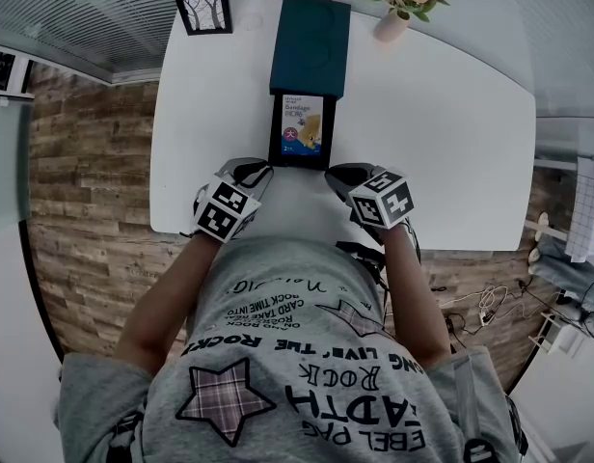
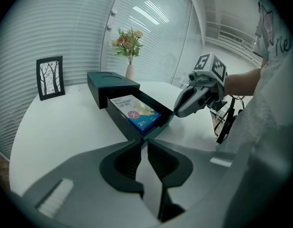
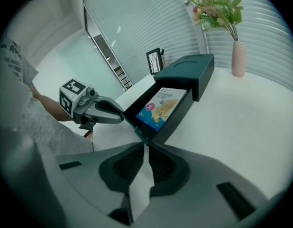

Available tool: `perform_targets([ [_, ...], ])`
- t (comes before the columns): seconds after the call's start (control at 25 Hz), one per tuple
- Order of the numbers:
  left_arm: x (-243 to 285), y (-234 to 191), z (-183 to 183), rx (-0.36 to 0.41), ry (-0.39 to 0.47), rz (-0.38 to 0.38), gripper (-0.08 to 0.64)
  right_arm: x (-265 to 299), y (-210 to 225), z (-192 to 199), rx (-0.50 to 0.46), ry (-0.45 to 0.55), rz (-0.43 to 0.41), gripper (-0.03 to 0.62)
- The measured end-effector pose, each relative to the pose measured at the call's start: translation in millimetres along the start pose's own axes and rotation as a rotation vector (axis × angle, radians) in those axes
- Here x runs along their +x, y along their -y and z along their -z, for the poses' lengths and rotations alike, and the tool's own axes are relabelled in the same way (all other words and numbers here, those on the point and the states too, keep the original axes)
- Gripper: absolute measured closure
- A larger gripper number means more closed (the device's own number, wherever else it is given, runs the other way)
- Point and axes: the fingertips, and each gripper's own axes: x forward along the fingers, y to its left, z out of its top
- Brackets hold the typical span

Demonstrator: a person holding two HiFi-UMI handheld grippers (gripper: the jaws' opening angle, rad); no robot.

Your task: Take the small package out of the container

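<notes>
White tabletop (image 1: 451, 143) fills the head view, where the dark container (image 1: 311, 37) lies at upper centre with its drawer slid out and the small package (image 1: 303, 123) flat inside; the left gripper (image 1: 251, 174) and right gripper (image 1: 343, 177) sit just below the drawer's near corners, apart from the package. Left gripper view: the jaws are drawn together on nothing, with the package just above them at centre frame. Right gripper view: those jaws are likewise closed and empty, with the package above and slightly right.
</notes>
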Motion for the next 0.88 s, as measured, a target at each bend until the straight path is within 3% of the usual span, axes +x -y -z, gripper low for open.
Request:
perform_targets([
  [0.88,-12.1,21.5,15.8,-0.003,-0.006,0.038,0.512,-4.4,-21.8,20.6,0.017,-0.047,-0.073,0.555],
])
